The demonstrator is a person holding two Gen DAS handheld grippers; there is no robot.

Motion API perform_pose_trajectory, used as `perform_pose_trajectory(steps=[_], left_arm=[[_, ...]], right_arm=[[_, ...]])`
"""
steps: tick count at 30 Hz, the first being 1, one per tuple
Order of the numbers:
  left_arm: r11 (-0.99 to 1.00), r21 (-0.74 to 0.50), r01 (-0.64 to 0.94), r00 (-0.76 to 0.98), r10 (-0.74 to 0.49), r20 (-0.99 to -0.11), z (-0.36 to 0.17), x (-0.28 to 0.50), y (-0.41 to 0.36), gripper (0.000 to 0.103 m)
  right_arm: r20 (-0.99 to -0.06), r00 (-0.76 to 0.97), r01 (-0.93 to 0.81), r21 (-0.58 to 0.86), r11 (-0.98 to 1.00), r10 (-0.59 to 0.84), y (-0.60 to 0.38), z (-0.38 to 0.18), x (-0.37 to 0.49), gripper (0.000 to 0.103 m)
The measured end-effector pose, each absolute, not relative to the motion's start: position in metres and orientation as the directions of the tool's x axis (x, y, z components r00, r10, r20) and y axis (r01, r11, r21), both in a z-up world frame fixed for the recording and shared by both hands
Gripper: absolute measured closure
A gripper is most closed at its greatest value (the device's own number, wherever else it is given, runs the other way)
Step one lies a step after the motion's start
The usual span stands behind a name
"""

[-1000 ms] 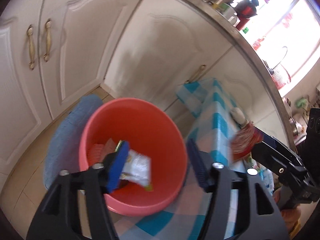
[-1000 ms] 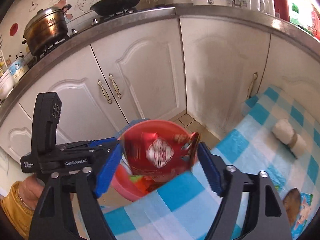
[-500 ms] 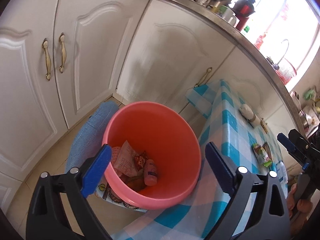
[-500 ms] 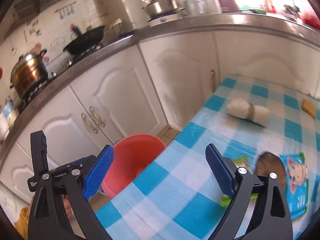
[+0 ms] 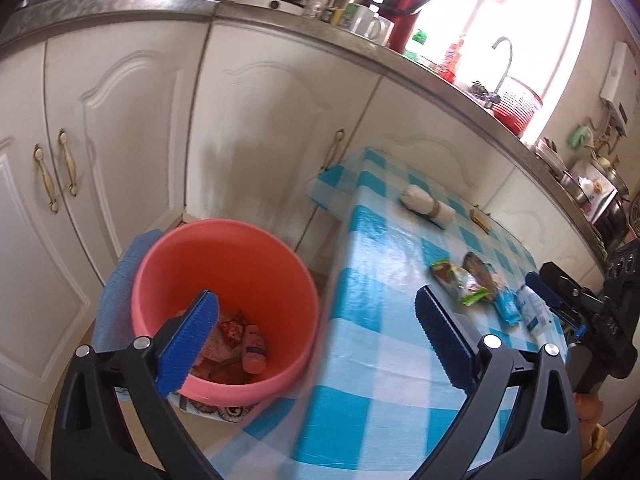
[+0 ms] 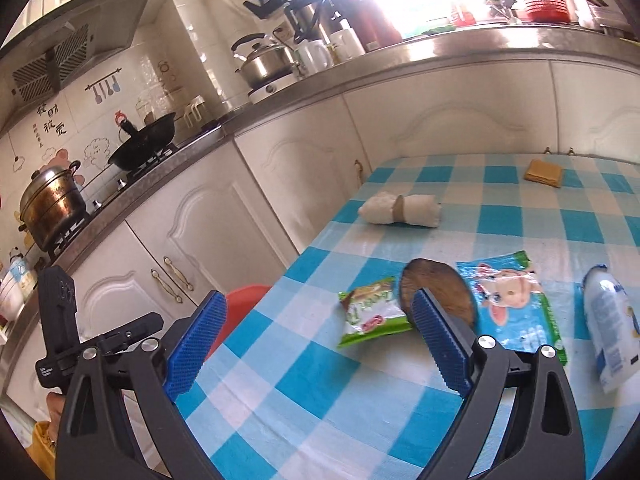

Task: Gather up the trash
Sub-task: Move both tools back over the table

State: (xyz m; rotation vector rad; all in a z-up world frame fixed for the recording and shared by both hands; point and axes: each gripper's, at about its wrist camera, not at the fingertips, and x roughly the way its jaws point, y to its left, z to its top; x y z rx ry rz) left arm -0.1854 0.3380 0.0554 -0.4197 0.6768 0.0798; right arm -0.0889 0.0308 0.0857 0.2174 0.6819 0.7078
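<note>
A kitchen with white cupboards and a steel worktop runs behind a low surface (image 6: 520, 216) covered in a blue-and-white checked cloth. The trash left to collect lies on the near right part of that cloth: a green snack packet (image 6: 374, 312), a brown round piece (image 6: 438, 288) touching its right edge, a blue cartoon packet (image 6: 512, 304) just beyond, and a white bottle (image 6: 610, 324) on its side at the far right. A wrapped white roll (image 6: 400, 210) and a tan square (image 6: 543, 173) lie farther back, well apart from the cluster. On the floor off the surface's left end stands the red bucket (image 5: 224, 256), already holding wrappers and a small pink bottle (image 5: 253, 347).

The right gripper (image 6: 316, 344) hangs over the cloth, near the green packet, its jaws wide and empty, having just been opening. The left gripper (image 5: 318, 344) hovers by the bucket's rim, jaws fully spread after opening, nothing between them.

The next pick is probably the green packet. It lies flat and thin, so the jaws should come down steeply, straddle a puffed edge and pinch it clear of the brown piece.
</note>
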Motion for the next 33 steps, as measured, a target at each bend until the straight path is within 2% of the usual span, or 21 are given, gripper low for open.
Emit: perform_pose_trajectory(steps=[13,24,33], left_arm=[[0.935,-0.343,-0.09,0.752,-0.162,-0.639,0.069,-0.169,0.26,0.004],[0.95,-0.313,-0.016,0.72,-0.206,-0.662,0.077,-0.153,0.203,0.004],[0.957,-0.284,0.063,0.7,-0.245,-0.671,0.099,-0.092,0.144,0.004]], right_arm=[[-0.477,0.615,-0.451,0.44,0.776,0.628,-0.036,0.087,-0.084,0.009],[-0.469,0.688,-0.314,0.496,0.81,0.554,-0.113,0.087,-0.065,0.009],[-0.461,0.742,-0.156,0.587,0.795,0.487,-0.186,0.071,-0.043,0.009]])
